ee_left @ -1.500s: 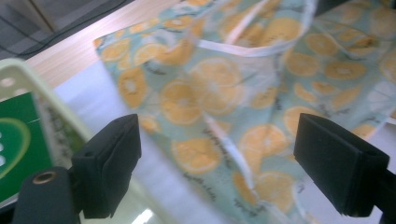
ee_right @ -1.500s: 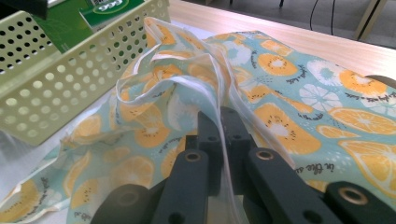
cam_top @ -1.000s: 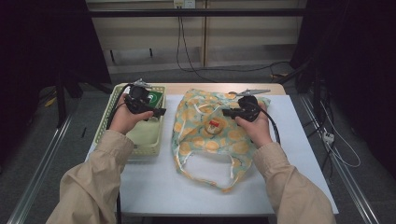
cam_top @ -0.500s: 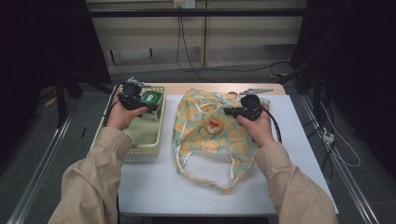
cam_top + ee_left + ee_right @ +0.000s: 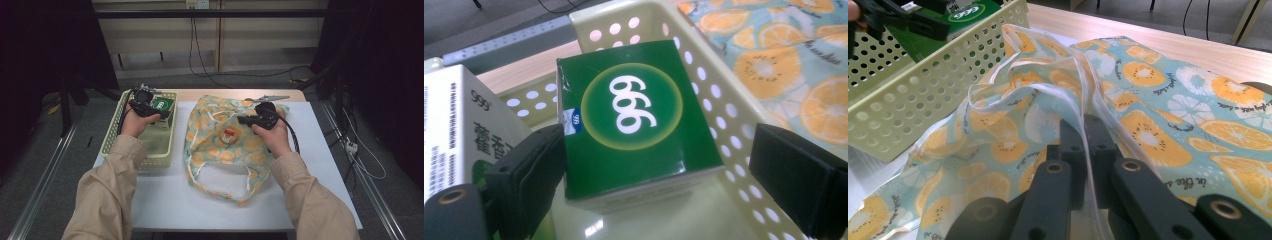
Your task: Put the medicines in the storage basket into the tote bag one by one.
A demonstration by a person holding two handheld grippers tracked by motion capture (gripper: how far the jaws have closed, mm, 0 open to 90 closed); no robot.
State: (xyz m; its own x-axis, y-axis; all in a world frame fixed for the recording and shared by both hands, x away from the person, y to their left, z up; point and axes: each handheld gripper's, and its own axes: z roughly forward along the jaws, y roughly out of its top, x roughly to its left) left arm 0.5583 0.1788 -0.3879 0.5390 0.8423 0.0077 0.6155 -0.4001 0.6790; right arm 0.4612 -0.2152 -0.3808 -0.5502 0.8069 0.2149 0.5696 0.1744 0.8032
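A fruit-print cloth bag (image 5: 225,145) lies flat on the white table (image 5: 320,155), handles toward me. My right gripper (image 5: 240,120) is shut on a fold of the bag's white-edged rim (image 5: 1088,130), lifting it slightly. My left gripper (image 5: 150,107) hovers inside the pale green perforated basket (image 5: 150,160), open, its jaws standing either side of a green box (image 5: 634,125) marked 999. The left jaw touches the box's edge; the right jaw stands apart from it. A white box (image 5: 449,130) with the same mark stands beside the green one.
The basket's perforated wall (image 5: 923,95) sits close against the bag's left side. Bare table (image 5: 200,200) lies in front of the bag and to its right. Cables (image 5: 360,160) trail off the table's right edge. The wooden table edge (image 5: 235,93) runs behind.
My left gripper has moved forward into the basket's far end, over the green box. The right gripper has kept its place on the bag.
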